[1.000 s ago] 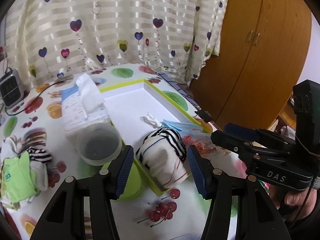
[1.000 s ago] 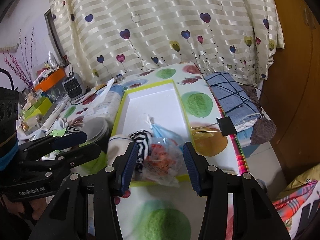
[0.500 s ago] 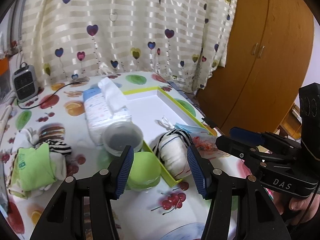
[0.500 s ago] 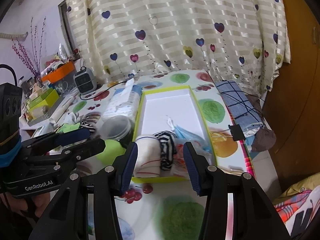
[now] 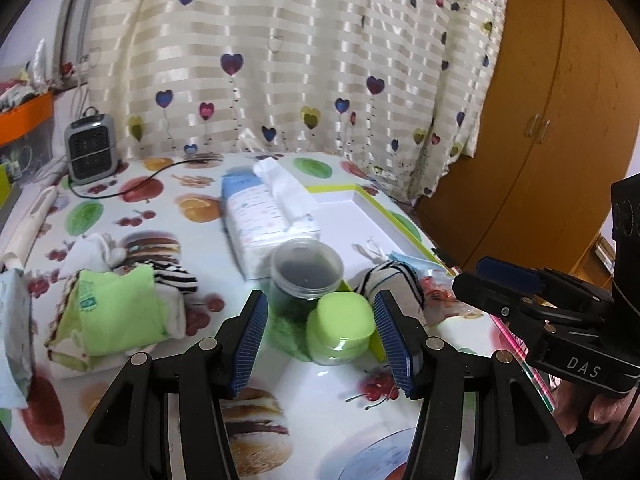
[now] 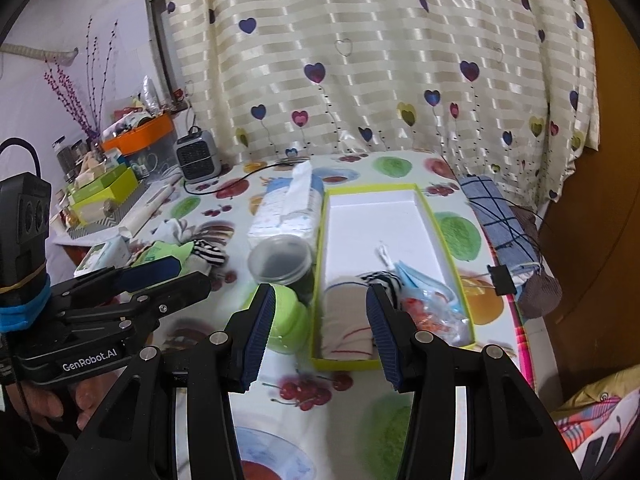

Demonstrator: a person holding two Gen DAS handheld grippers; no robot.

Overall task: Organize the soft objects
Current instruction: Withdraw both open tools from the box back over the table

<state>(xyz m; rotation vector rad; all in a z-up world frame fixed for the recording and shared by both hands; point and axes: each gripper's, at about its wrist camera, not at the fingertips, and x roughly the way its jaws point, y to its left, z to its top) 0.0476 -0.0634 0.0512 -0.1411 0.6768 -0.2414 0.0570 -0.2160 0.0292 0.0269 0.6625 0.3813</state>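
A fruit-printed tablecloth (image 5: 192, 240) covered the table before a heart-patterned curtain (image 5: 300, 60). At left, only the left wrist view clearly showed the folded green and striped cloths (image 5: 116, 304). The left gripper (image 5: 320, 344) hovered wide open and empty. Rightward, the right gripper (image 6: 320, 328) was equally spread, its view alone revealing the rolled white striped socks (image 6: 352, 320) inside the lime-edged white tray (image 6: 436, 220).

socks (image 6: 352, 320) in box (image 6: 440, 224) | jar (image 6: 280, 260) left of box | tissues (image 6: 288, 208) behind jar
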